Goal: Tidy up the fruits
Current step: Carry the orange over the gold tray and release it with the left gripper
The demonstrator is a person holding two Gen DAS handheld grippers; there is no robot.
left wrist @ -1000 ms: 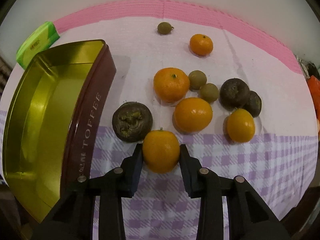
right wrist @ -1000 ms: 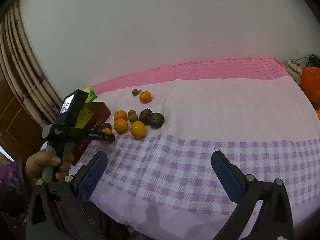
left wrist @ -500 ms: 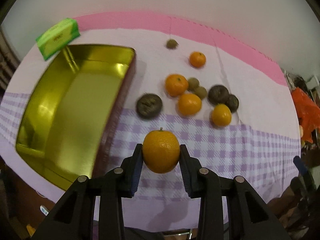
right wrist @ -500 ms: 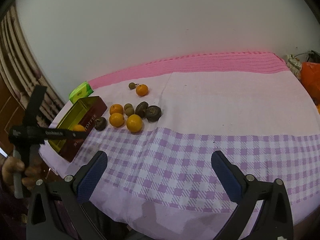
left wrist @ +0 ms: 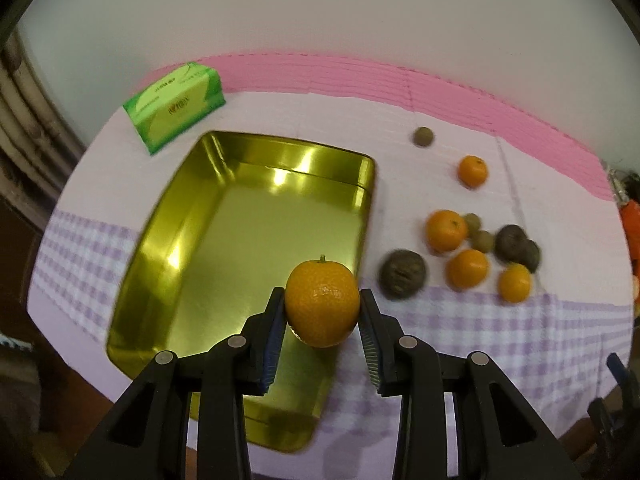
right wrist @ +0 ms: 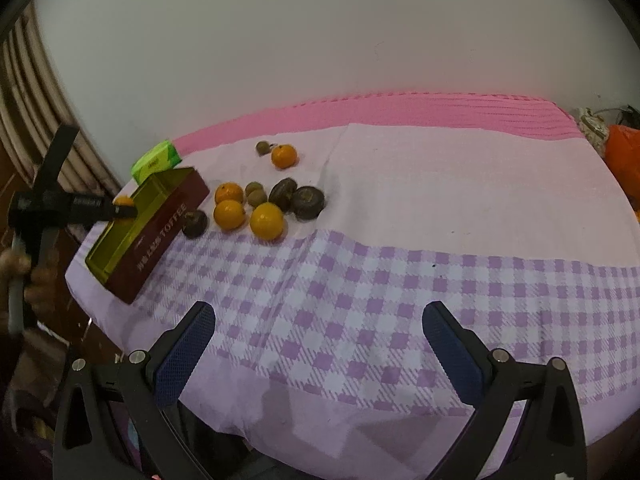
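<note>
An orange sits clamped between the two fingers of the left gripper, held in the air above the near right part of the open gold tin, stem pointing up. In the right wrist view the same tin shows its dark red side with "TOFFEE" lettering, and the left gripper reaches over its far rim. To the right of the tin, on the cloth-covered table, lie the other fruits: a dark brown fruit just beside the tin, then a cluster of three oranges, two small greenish-brown fruits and two more dark fruits touching one another. Farther back, apart from the cluster, a lone small orange and a small brown fruit rest near each other. A green packet lies behind the tin. The right gripper hovers over the checked part of the cloth, jaws wide apart and holding nothing.
</note>
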